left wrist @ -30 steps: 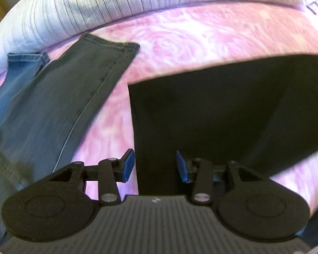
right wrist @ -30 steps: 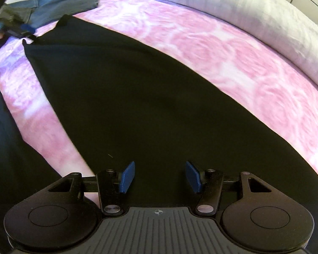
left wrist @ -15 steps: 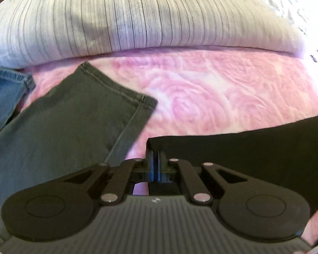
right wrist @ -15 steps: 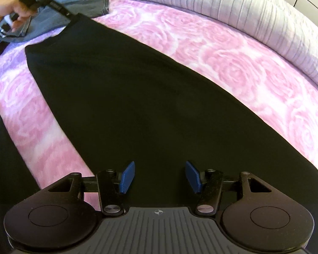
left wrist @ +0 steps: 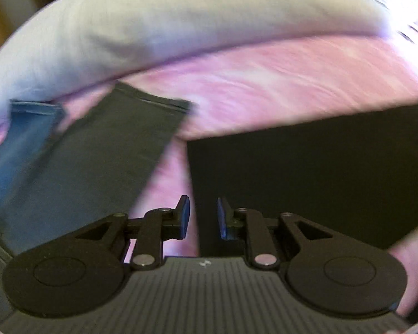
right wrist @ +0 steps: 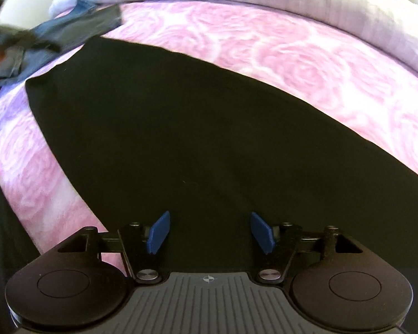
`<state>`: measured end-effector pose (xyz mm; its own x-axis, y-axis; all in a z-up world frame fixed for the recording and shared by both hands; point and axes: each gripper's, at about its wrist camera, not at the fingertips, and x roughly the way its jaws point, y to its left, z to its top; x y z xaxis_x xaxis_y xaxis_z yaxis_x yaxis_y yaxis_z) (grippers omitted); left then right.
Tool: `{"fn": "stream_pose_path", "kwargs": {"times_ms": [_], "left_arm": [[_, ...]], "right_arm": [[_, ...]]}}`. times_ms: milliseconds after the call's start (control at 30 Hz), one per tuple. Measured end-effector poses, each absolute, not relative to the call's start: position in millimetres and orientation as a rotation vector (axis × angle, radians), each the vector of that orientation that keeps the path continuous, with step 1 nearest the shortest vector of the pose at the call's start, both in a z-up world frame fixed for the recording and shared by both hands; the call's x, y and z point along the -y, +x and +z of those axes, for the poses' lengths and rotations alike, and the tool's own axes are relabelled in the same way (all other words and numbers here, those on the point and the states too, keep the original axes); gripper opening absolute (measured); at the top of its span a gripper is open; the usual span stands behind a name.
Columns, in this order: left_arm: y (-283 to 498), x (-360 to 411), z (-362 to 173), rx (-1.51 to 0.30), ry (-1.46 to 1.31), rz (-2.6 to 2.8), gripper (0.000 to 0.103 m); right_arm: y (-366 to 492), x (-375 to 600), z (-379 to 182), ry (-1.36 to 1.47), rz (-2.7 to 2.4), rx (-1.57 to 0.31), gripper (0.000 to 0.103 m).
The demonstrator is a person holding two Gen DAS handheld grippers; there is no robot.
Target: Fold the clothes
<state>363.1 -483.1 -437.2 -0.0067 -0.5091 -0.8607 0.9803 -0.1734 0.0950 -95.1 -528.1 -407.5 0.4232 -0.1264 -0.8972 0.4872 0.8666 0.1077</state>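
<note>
Lying Long Across The Bed, The Black Cloth Sat Under Both Grippers

The black cloth (right wrist: pixel 197 128) lay flat on the pink rose bedspread (right wrist: pixel 306 64). Its long way ran from the far left corner of the bed, near the jeans (left wrist: pixel 92 150), down toward the near right side. A striped pillow (left wrist: pixel 181 22) lay along the far edge of the bed.

The left gripper (left wrist: pixel 203 217) hung right over the end corner of the black cloth. That short end edge ran just below its fingers (left wrist: pixel 184 217). The fingers were a little way apart and were opening. Nothing was pinched between them; the cloth lay under them, not in them.

The right gripper (right wrist: pixel 210 232) hung over the wide middle part of the same cloth, farther along its long way. Its fingers (right wrist: pixel 159 232) were spread wide and opening more, with nothing held.

So the left gripper was the nearer one to the end corner, and the right gripper was nearer to the middle. A fold would most likely bring that end over along the long way, but the left view was blurry, so the exact corner was hard to see.
</note>
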Motion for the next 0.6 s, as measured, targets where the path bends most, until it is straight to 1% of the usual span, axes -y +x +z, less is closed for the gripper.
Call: {"fn": "stream_pose_path", "kwargs": {"times_ms": [100,167,267,300,400,500,600], "left_arm": [[343.9,468.6,-460.9,-0.677,1.092,-1.547,0.021],[342.2,464.9,-468.4,-0.645,1.114,-1.555,0.023],[338.3,472.4,-461.3,-0.646,1.139,-1.497,0.025],[333.3,472.2,-457.5,-0.622,1.153,-1.486,0.023],[311.1,462.8,-442.0,-0.554,1.173,-1.509,0.024],[279.5,435.8,-427.5,-0.525,1.175,-1.575,0.027],[243.5,396.4,-425.6,-0.535,1.203,-1.632,0.030]], "right_arm": [[-119.3,525.3,-406.0,0.480,-0.476,-1.051,0.068],[-139.4,522.2,-404.5,0.516,-0.516,-1.059,0.068],[-172.1,514.4,-386.7,0.529,-0.582,-1.048,0.068],[-187.3,510.8,-380.7,0.529,-0.609,-1.047,0.068],[-240.9,500.1,-368.7,0.527,-0.708,-1.068,0.068],[-309.3,493.9,-364.5,0.602,-0.847,-1.088,0.068],[-381.3,485.5,-368.4,0.721,-0.986,-1.099,0.068]]}}
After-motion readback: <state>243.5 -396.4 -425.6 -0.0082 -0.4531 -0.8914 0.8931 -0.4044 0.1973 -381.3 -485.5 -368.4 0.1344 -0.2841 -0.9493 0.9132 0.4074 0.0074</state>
